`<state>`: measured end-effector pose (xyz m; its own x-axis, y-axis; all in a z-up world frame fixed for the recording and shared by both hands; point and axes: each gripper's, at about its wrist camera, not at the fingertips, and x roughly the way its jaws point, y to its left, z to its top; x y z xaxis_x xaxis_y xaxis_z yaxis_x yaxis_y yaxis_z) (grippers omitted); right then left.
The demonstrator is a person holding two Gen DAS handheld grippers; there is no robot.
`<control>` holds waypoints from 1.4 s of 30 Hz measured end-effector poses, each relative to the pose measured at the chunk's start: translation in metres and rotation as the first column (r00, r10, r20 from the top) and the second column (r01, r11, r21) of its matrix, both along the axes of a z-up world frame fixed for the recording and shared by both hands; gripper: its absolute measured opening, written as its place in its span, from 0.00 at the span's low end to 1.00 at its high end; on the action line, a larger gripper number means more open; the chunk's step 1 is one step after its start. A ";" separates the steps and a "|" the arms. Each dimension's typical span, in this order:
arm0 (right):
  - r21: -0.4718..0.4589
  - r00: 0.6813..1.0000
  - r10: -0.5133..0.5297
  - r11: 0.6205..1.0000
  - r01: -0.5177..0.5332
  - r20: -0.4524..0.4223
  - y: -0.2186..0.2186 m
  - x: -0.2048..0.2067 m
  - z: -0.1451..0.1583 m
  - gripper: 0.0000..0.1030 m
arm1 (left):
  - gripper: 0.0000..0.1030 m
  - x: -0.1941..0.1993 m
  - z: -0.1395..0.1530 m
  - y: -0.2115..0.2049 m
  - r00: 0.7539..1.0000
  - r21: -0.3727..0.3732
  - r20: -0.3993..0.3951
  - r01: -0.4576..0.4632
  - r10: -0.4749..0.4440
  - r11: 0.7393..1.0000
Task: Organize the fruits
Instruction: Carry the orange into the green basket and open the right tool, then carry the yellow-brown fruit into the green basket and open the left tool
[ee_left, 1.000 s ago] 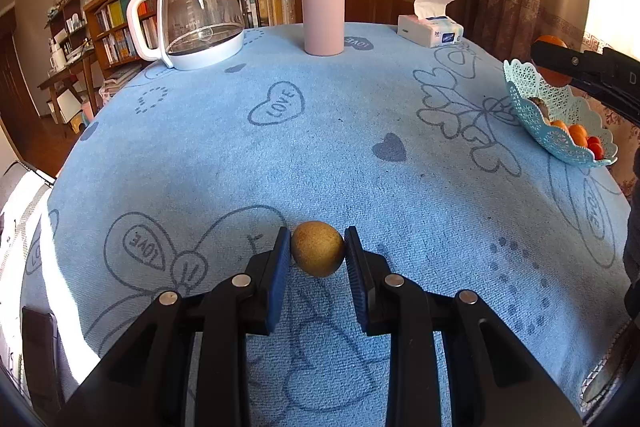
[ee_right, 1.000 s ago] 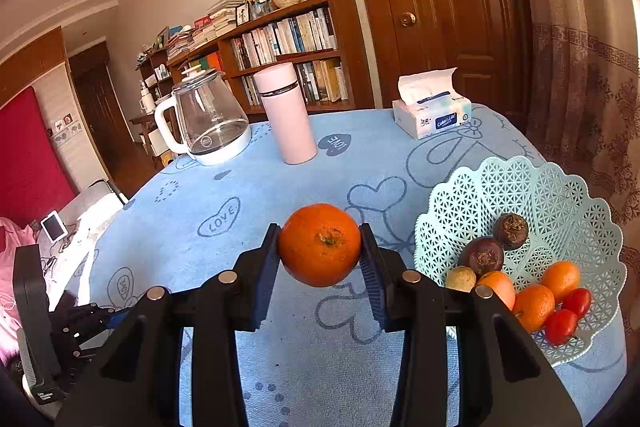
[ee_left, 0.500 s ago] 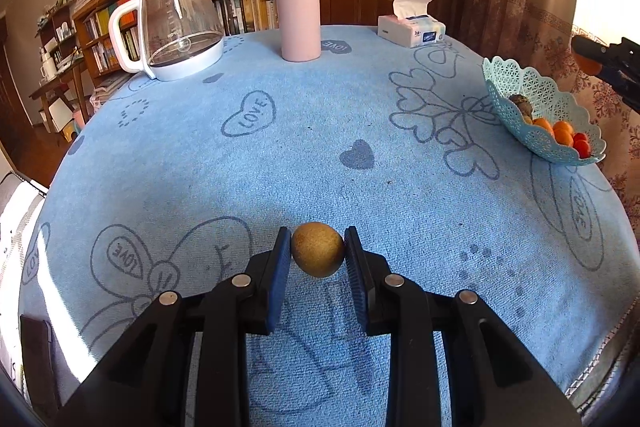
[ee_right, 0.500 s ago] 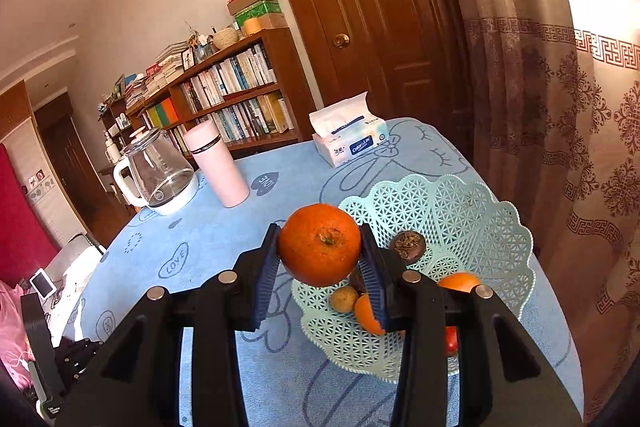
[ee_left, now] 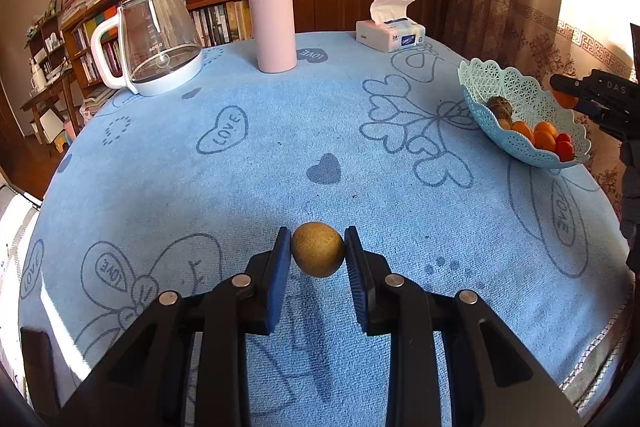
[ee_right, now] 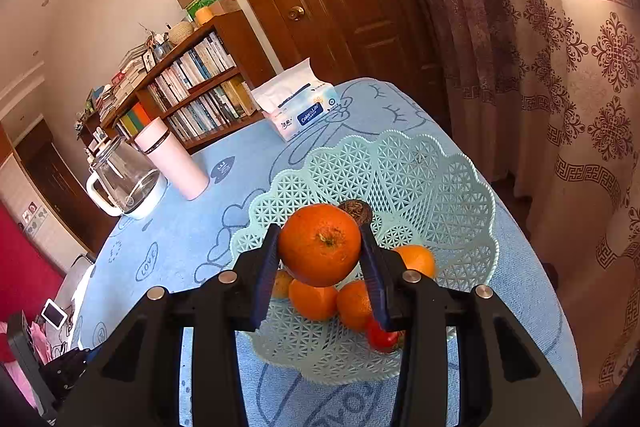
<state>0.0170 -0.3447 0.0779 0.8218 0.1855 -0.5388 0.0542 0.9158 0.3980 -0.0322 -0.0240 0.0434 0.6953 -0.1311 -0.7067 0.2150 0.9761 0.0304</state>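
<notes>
My left gripper (ee_left: 317, 254) is shut on a brown kiwi (ee_left: 317, 254) and holds it a little above the blue tablecloth near the front edge. My right gripper (ee_right: 320, 245) is shut on a large orange (ee_right: 320, 245) and holds it above the pale green lattice fruit basket (ee_right: 432, 183). The basket holds several small oranges (ee_right: 313, 301), a red tomato (ee_right: 380, 337) and a dark round fruit (ee_right: 356, 209). In the left wrist view the basket (ee_left: 516, 87) stands at the table's right edge with the right gripper (ee_left: 576, 95) just beyond it.
A glass kettle (ee_left: 156, 39), a pink flask (ee_left: 272, 21) and a tissue box (ee_left: 390, 35) stand at the back of the round table (ee_left: 280, 147). A bookshelf, a wooden door and a curtain lie behind. The table edge drops off right of the basket.
My right gripper has carried the orange right and forward, from beside the basket to over its middle. My left gripper still holds the kiwi, with its view turned slightly to the left.
</notes>
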 end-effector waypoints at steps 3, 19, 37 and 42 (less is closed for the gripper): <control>-0.013 1.000 0.001 1.000 -0.002 -0.023 0.003 0.005 -0.009 0.39 | 0.27 0.001 -0.001 -0.001 1.000 -0.003 -0.008 0.002 -0.002 1.000; -0.044 1.000 -0.015 0.999 0.013 -0.026 0.005 0.010 -0.019 0.44 | 0.27 0.000 -0.005 -0.005 1.000 -0.010 -0.027 0.015 -0.015 1.000; 0.027 0.949 -0.310 0.951 0.309 0.054 -0.049 -0.015 -0.014 0.47 | 0.27 0.017 0.030 -0.072 0.984 -0.037 0.040 0.175 -0.173 0.984; 0.034 0.943 -0.330 0.944 0.328 0.047 -0.052 -0.013 -0.018 0.49 | 0.27 0.027 0.039 -0.105 0.966 -0.059 0.063 0.256 -0.252 0.965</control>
